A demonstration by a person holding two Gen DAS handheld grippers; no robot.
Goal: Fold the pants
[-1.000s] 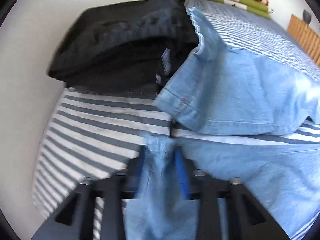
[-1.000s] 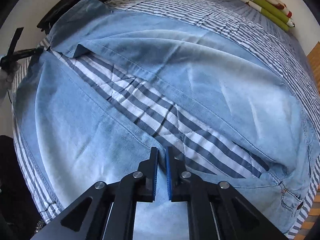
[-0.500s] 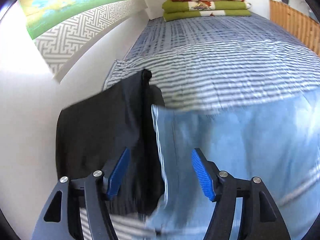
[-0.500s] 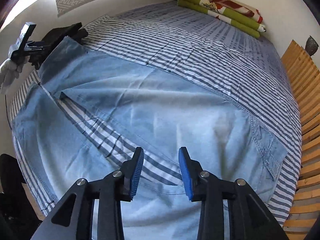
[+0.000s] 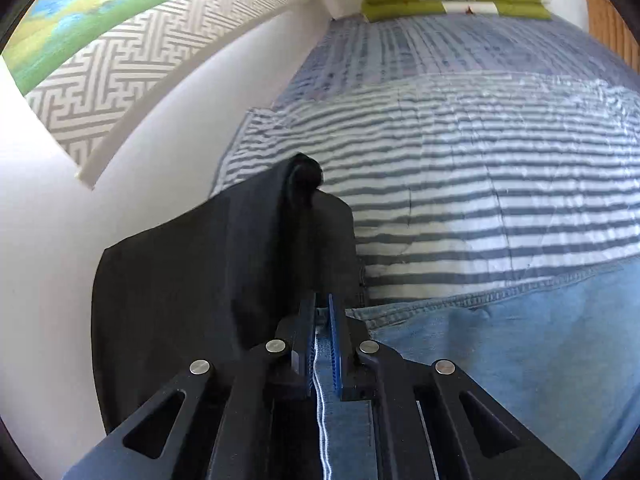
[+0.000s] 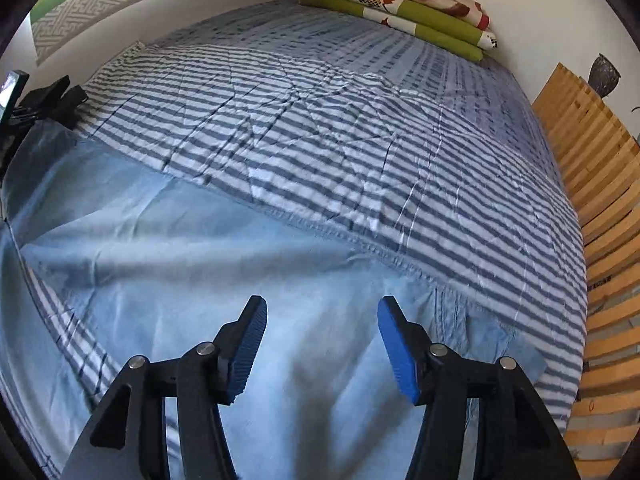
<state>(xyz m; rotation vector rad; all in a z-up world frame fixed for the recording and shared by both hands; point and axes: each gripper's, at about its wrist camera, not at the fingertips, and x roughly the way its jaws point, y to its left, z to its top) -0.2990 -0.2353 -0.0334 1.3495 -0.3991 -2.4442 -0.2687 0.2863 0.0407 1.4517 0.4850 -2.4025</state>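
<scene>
**Light blue pants spread on a striped bed, one hem edge pinched**

The pants (image 6: 192, 264) are pale, washed-out blue denim, lying flat across the near part of the bed (image 6: 340, 128), which wears a blue-and-white striped cover. Their far edge shows a darker stitched seam running slantwise over the stripes. The cloth is mostly smooth, with soft shallow creases and a faint shadow in the middle. At the lower left of the right wrist view a wedge of striped cover shows between two spreads of denim, so the legs seem to lie slightly apart there, though the lens bends that corner too much to be sure.

The left hand-held gripper (image 5: 323, 334) has its blue pads pressed together on an edge of the pants (image 5: 500, 344); a strip of denim with a white stitched border runs between the jaws toward the camera. Just beside it, to the left, lies a folded black garment (image 5: 208, 280) at the bed's edge against the white wall.

The right hand-held gripper (image 6: 322, 344) hovers over the middle of the pants with its jaws spreading wider; nothing is between the pads, only denim below.

At the far end of the bed rests a folded green blanket (image 6: 400, 8) with red and white patches. Wooden slats (image 6: 600, 208) run along the right side.
</scene>
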